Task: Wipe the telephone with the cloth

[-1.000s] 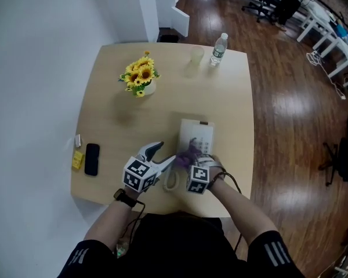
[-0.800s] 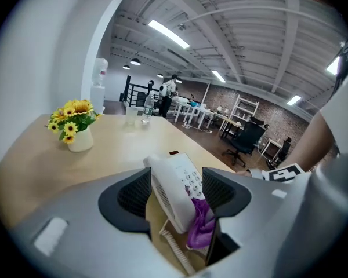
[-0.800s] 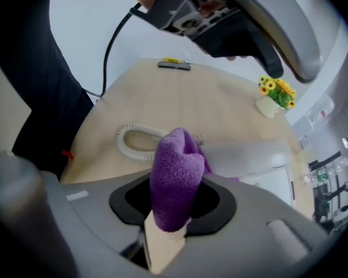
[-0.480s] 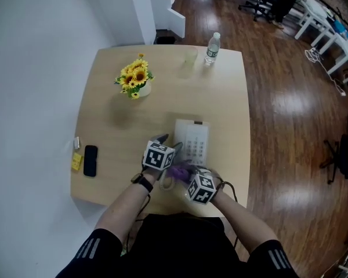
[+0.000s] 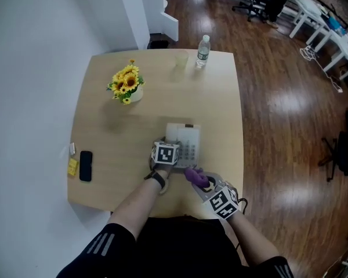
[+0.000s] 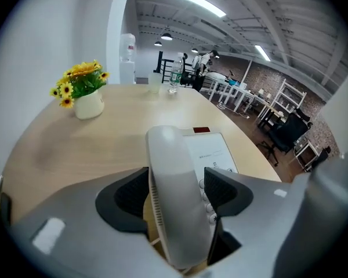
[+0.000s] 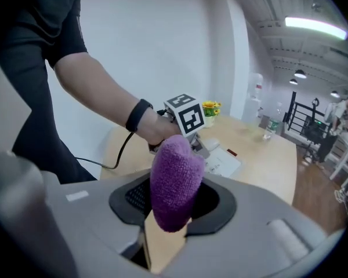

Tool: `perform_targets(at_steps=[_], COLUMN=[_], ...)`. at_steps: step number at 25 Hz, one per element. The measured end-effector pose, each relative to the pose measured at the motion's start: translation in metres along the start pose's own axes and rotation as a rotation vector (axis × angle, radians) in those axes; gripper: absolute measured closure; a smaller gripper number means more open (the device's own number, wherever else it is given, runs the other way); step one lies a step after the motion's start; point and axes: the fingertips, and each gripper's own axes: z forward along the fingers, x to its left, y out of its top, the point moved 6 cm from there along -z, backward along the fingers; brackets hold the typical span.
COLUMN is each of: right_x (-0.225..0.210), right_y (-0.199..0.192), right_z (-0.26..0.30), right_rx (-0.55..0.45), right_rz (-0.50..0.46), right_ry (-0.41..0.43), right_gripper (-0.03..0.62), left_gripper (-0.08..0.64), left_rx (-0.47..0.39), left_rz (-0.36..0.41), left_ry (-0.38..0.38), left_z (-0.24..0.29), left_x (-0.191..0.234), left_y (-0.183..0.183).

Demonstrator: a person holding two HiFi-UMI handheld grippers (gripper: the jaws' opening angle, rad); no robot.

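A white desk telephone (image 5: 185,139) lies on the wooden table (image 5: 104,132), near its front. My left gripper (image 5: 164,153) sits over the telephone's left side. In the left gripper view it (image 6: 175,184) is shut on the white handset (image 6: 171,178), one pad on each flank, and the keypad (image 6: 211,155) shows to the right. My right gripper (image 5: 217,197) hovers at the near table edge, right of the telephone and apart from it. It (image 7: 175,196) is shut on a purple cloth (image 7: 174,178), which pokes out toward the telephone (image 7: 220,161).
A pot of sunflowers (image 5: 125,86) stands at the back left. A water bottle (image 5: 203,51) and a clear cup (image 5: 181,59) stand at the far edge. A black mobile phone (image 5: 85,165) and a yellow item (image 5: 72,167) lie at the left edge.
My left gripper has moved right and forward onto the handset. The right gripper has drawn the cloth back off the telephone toward the table's near right edge.
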Motion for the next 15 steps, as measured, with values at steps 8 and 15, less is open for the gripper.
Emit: perform_targets(at_steps=[8, 15], right_x=[-0.007, -0.024], right_y=[-0.015, 0.002], right_z=[-0.022, -0.038], right_rx=[-0.049, -0.128], right_rz=[0.092, 0.136], right_ry=[-0.019, -0.056], right_gripper=[0.457, 0.457], left_gripper=[0.328, 0.342], left_rx=[-0.038, -0.140], left_rz=[-0.102, -0.178], left_ry=[-0.036, -0.218], left_z=[0.004, -0.033], left_x=[0.001, 0.008], left_y=[-0.002, 0.007])
